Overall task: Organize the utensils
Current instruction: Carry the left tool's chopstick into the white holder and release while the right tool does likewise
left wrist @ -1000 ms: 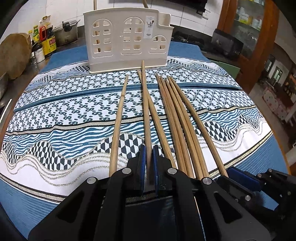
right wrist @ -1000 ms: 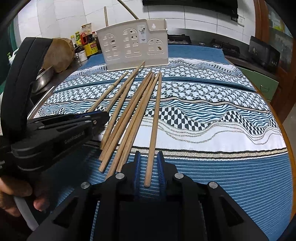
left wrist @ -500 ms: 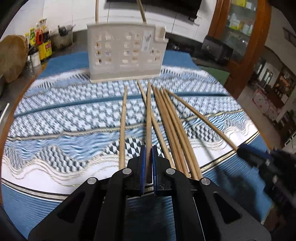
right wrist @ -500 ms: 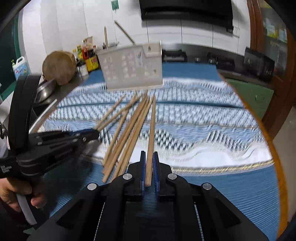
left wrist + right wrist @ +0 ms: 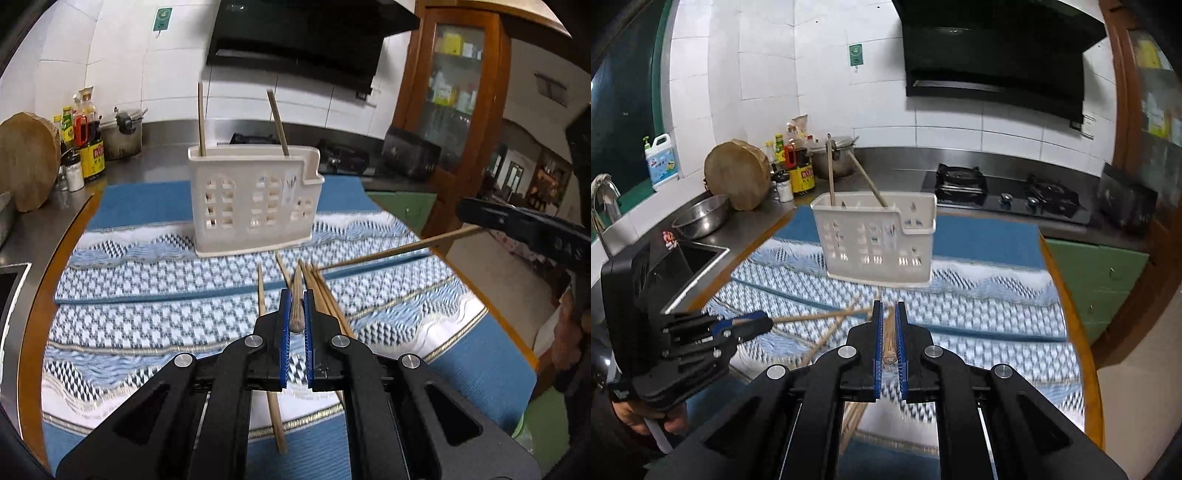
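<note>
My left gripper and right gripper each clamp one chopstick; white holder at twelve o'clock, open cloth between.

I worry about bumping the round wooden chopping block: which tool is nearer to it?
Left. The left tool hangs toward the side where the chopping block stands; the right tool is farther right.

The left gripper is clamped on a chopstick and pointed downward. The right gripper is likewise closed on a chopstick. Each handle is gripped by a hand.
</note>
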